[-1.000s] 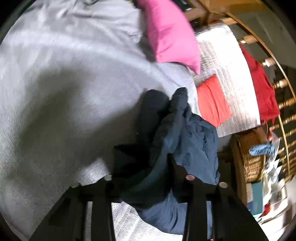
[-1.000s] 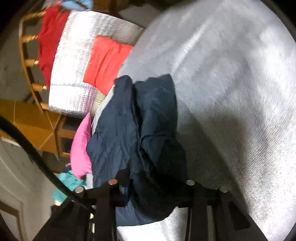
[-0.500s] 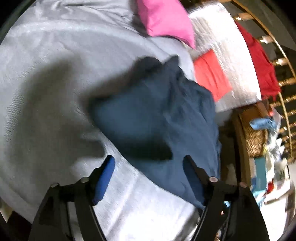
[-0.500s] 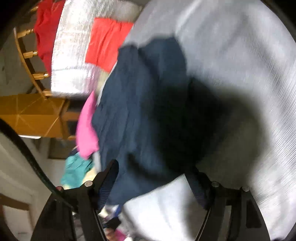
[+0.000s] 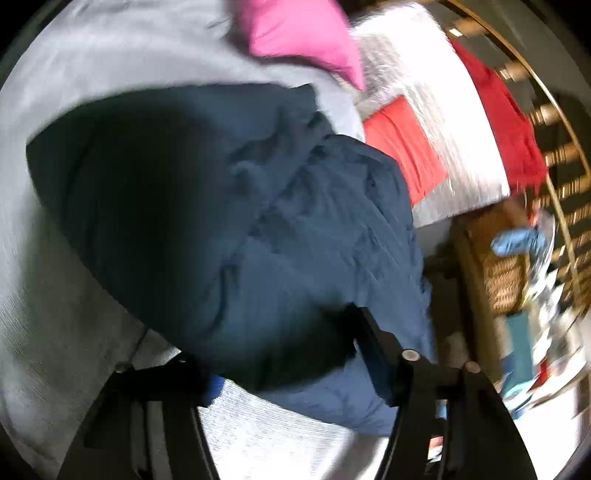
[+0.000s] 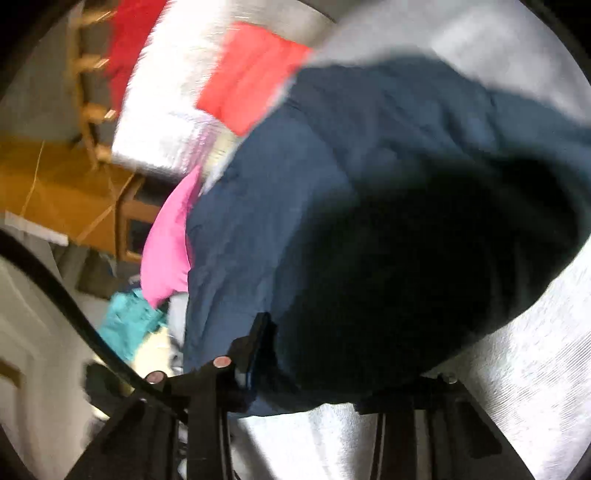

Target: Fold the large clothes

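A dark navy garment [image 5: 295, 229] lies bunched on the grey bed sheet [image 5: 74, 332] and fills the middle of both wrist views. My left gripper [image 5: 284, 354] reaches into the garment's near edge. Its jaws are closing, the cloth bulges between them and covers the left fingertip, and they still stand wide. In the right wrist view the same garment [image 6: 369, 221] hangs over my right gripper [image 6: 340, 350]. Those jaws are closing too, with the left pad pressed against the fold and the right finger hidden under cloth.
A pink pillow [image 5: 306, 33], a silver blanket [image 5: 443, 122] with folded red cloth [image 5: 402, 147] and a red garment [image 5: 506, 122] lie beyond. A wicker basket [image 5: 502, 280] and clutter stand off the bed's side. A wooden cabinet [image 6: 55, 192] and teal cloth [image 6: 125, 321] are nearby.
A second ago both grippers held the bunched garment up. Then they let go and it dropped flat onto the sheet. Now both have moved in on its near edge with narrower jaws.
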A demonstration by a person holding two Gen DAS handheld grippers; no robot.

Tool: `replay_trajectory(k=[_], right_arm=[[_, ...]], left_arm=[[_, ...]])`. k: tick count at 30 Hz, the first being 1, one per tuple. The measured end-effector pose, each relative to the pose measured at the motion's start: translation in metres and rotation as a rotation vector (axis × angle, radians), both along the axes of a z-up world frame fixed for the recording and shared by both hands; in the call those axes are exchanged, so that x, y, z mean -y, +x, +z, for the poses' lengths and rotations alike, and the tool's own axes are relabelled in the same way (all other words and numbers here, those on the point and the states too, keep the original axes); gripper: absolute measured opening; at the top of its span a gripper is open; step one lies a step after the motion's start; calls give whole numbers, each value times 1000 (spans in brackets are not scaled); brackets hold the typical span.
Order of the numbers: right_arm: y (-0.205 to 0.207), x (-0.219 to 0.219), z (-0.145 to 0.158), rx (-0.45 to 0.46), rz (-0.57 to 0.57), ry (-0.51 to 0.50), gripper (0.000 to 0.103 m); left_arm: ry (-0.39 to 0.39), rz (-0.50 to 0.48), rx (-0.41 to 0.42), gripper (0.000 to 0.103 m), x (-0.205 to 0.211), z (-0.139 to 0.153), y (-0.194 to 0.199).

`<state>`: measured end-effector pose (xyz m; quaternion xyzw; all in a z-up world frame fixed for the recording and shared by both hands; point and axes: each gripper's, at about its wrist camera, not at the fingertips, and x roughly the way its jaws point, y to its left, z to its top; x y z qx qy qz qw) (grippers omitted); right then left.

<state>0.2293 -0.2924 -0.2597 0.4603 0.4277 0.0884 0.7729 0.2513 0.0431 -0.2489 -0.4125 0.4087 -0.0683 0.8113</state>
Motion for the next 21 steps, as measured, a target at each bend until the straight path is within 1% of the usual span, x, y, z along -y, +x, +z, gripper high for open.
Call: replay_trajectory(k=[2,3,4,5,6,7,8,10,12,14,15,18,20,21], right_arm=[[1,-1,6,12,28,-61,38],[5,-4,1,-22,47,-82,38],[9,-5,-6,-66,62,-88,39],[13,-5,-14,-112,64,-71,40],[15,-5,-16,-127,55,-38,42],[15,-3,-14,-122,60,-23,43],[14,-2,-10,-116,69,-36,43],[12,-4,-3,-121,91,-55,50],[11,-7,4,-125,151,-64,52],[8,-5,13,-107,197,-103,52],[7,-7,19,-89,246,-133,52],[4,-18,35,-37,361,-174,52],[0,-22,44,19,431,-168,52],[-2,-25,52,69,460,-158,52]], left_arm=[[58,-9,-15,64,5,-1,1],[90,-16,-44,69,8,-6,3],[118,-35,-70,72,11,-10,4],[135,-44,-65,72,13,-9,4],[151,-48,-60,72,15,-6,3],[165,-54,-60,73,16,-3,2],[179,-59,-65,74,16,-1,1],[203,-63,-75,74,17,4,-4],[252,-82,-67,74,18,13,-10],[316,-108,-46,74,19,22,-17],[348,-121,-36,74,20,27,-18],[420,-147,-9,74,19,38,-22],[461,-149,5,74,20,44,-27],[478,-149,15,74,18,47,-30]])
